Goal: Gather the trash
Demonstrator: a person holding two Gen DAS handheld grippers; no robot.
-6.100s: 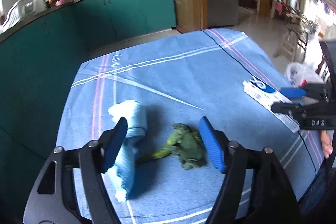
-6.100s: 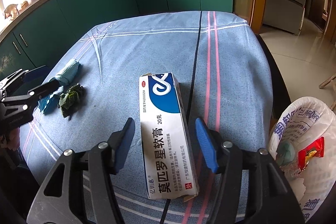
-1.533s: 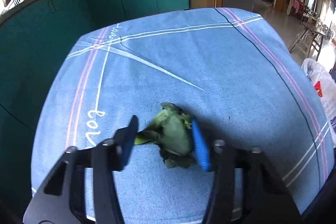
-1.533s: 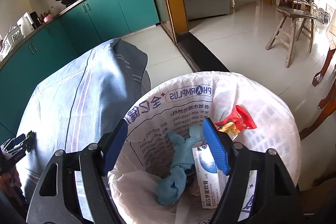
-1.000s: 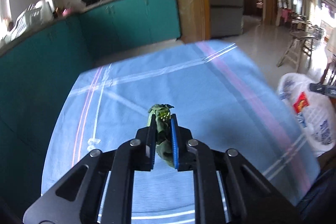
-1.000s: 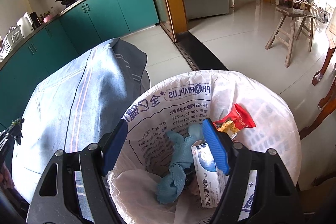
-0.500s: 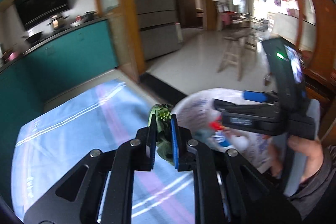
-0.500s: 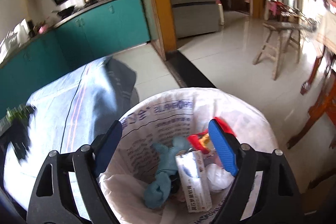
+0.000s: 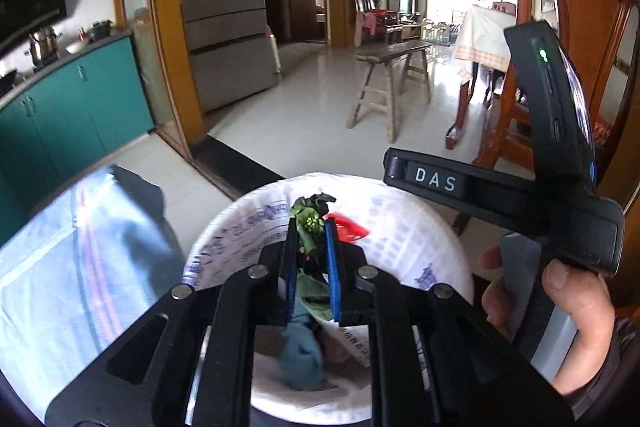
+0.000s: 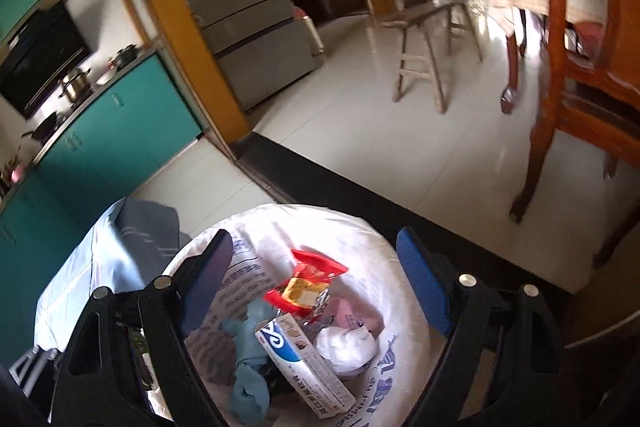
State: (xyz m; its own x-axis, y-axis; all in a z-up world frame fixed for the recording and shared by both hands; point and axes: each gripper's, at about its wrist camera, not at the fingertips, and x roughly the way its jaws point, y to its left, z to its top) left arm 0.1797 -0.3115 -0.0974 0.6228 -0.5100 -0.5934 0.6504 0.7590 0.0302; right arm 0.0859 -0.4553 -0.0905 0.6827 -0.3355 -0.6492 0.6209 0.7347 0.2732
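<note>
My left gripper (image 9: 310, 227) hangs over the white bag-lined trash bin (image 9: 404, 227). A green vegetable scrap (image 9: 313, 205) stands between its blue pads, which still touch it as the jaws are opening. Below in the bin lie a blue cloth (image 9: 300, 351) and a red wrapper (image 9: 349, 228). My right gripper (image 10: 314, 237) is open over the same bin (image 10: 360, 231) with nothing between its fingers. Under it I see the blue cloth (image 10: 248, 359), an ointment box (image 10: 304, 367) and the red wrapper (image 10: 316, 269).
The table with the blue striped cloth (image 9: 60, 267) is to the bin's left. A person's hand (image 9: 560, 291) holds the right gripper on the right. A wooden chair (image 9: 580, 27) stands close behind it. A wooden stool (image 9: 384, 87) and teal cabinets (image 9: 80, 107) lie further off.
The left gripper has swung from above the table to above the bin, carrying the green scrap, and its pads have parted slightly. The right gripper has shifted and rolled over the bin.
</note>
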